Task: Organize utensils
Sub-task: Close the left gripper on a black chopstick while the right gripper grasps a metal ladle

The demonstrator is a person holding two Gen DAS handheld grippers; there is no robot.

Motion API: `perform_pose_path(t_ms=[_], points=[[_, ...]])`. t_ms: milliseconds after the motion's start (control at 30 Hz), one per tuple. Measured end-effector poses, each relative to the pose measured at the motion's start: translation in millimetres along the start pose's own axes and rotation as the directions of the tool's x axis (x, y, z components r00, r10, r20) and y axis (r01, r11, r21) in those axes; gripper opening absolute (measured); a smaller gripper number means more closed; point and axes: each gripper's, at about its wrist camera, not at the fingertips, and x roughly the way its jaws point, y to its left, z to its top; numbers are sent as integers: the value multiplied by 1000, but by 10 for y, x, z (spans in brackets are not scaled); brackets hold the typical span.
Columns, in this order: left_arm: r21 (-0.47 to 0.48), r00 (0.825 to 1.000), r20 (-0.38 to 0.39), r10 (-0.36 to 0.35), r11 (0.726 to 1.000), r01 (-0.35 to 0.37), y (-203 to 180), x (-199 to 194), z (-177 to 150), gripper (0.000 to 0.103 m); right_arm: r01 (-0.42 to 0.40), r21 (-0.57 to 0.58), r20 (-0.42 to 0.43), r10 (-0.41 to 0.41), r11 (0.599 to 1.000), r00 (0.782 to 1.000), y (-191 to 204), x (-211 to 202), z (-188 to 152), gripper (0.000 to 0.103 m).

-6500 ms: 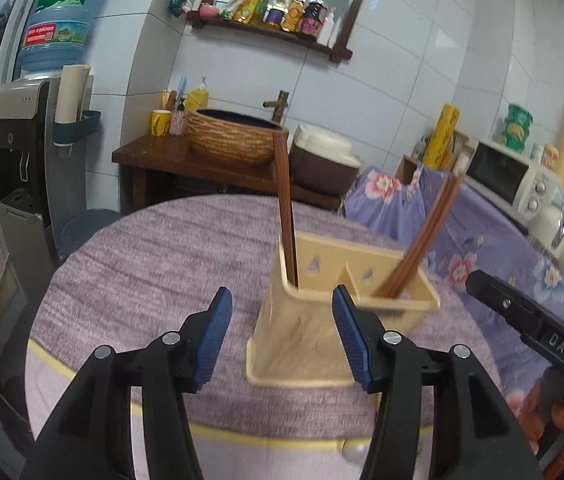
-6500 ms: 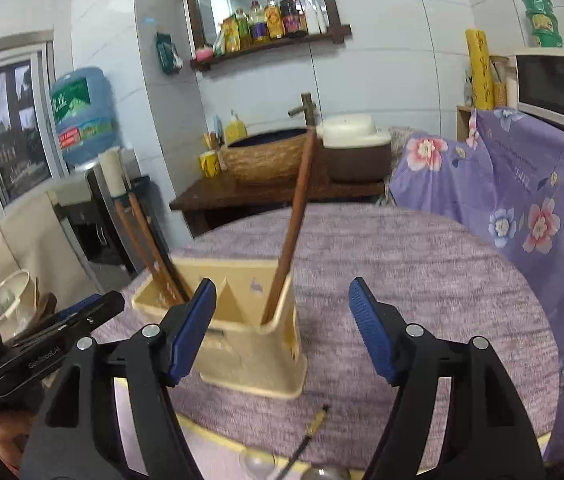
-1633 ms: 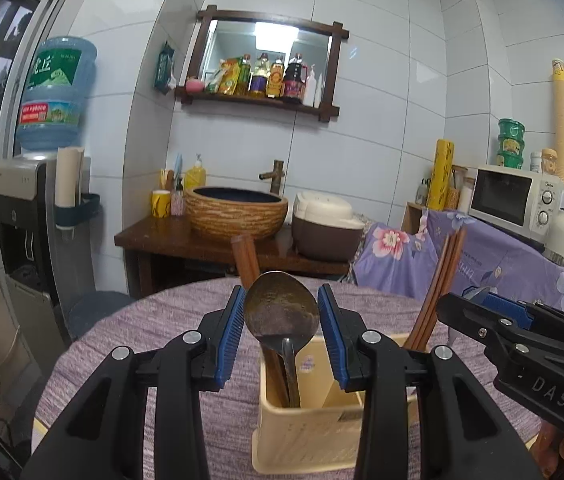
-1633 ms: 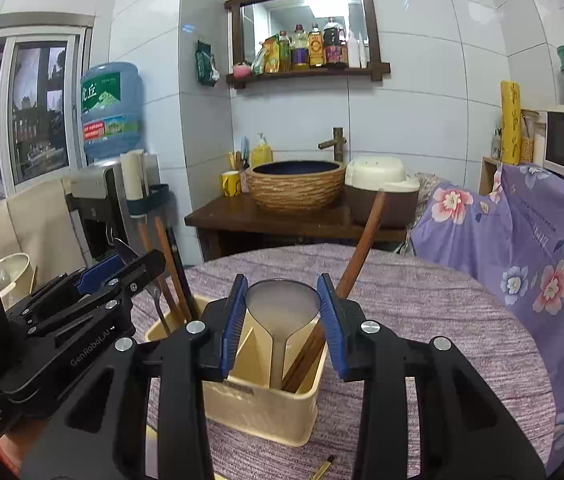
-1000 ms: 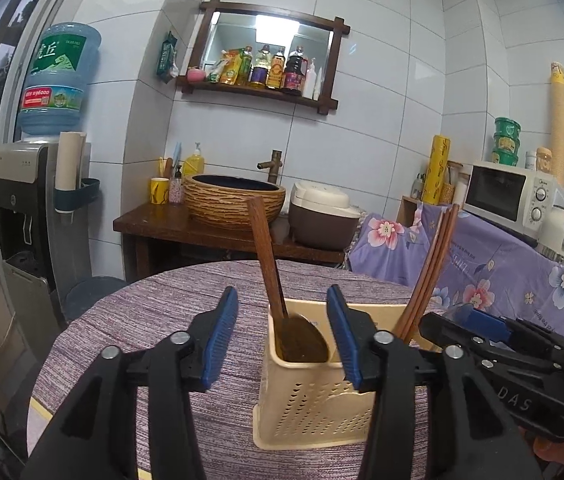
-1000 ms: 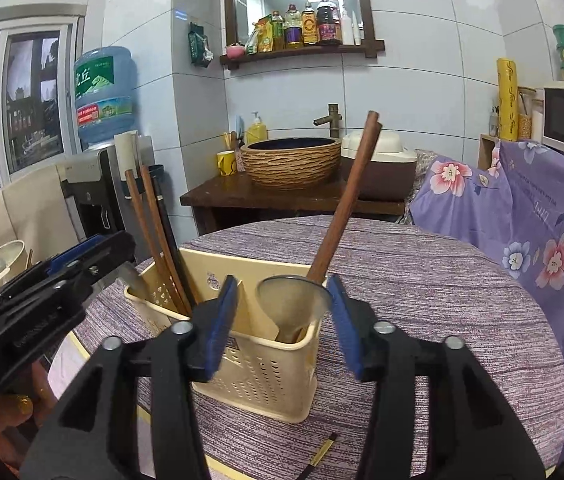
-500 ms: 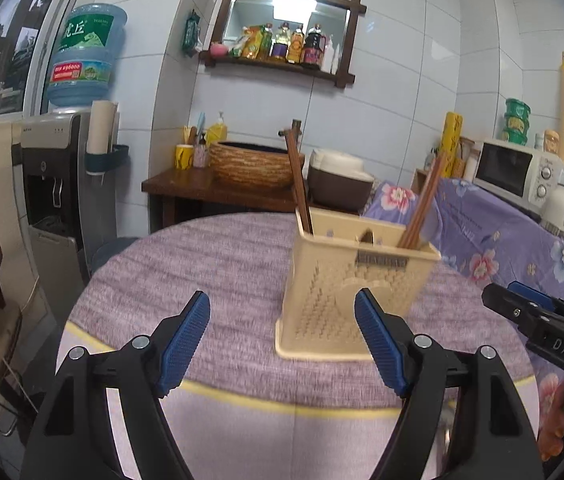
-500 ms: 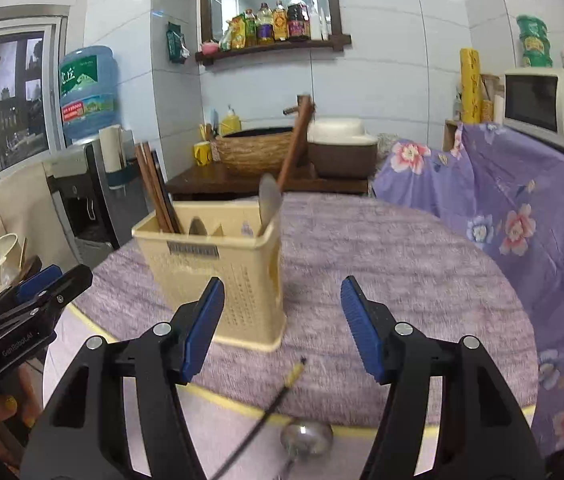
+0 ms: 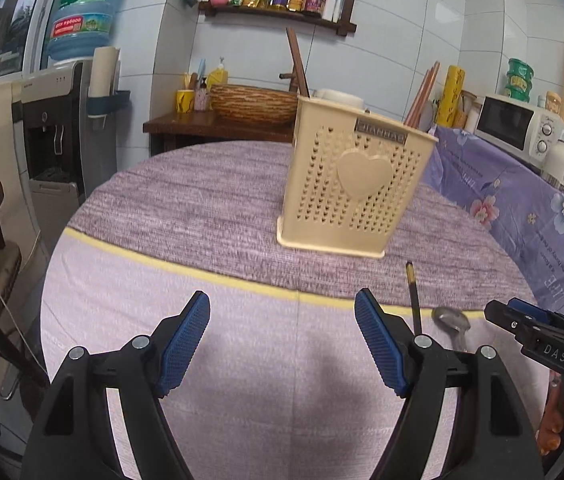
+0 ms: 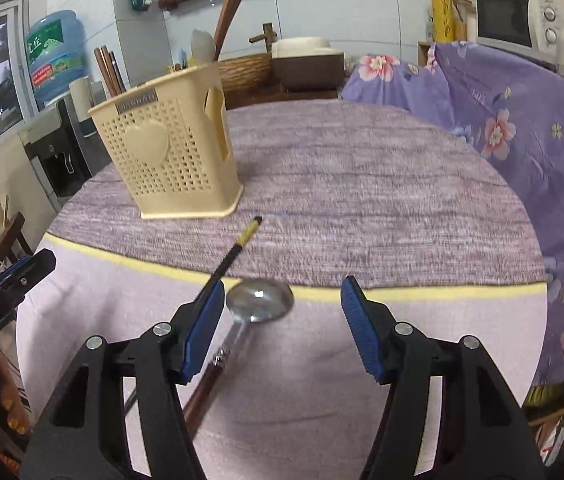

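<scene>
While the cream utensil holder (image 10: 173,160) stands on the round table (image 10: 362,184), a metal spoon (image 10: 259,300) and black chopstick (image 10: 237,246) are seen lying before it; the left gripper (image 9: 282,340) and right gripper (image 10: 282,326) are held apart, empty.

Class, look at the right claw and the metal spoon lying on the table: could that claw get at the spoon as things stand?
Probably yes. The right claw is open and empty, and the spoon lies flat just ahead of its left finger with nothing over it. Only the black chopstick lies close beside it, which might get nudged.
</scene>
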Motion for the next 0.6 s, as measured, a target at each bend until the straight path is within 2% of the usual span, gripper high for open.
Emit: perform_pose_path(t_ms=[400,600], points=[[-2,1000,-9,20,1000,-20,3,-16,-62,74,-10,41,-85,13,999,996,114,72,-155,61],[-6,1000,-8,20,1000,-20,11,-37,-78,74,-8,-14,-58,7,1000,998,273,-7,-169,61]])
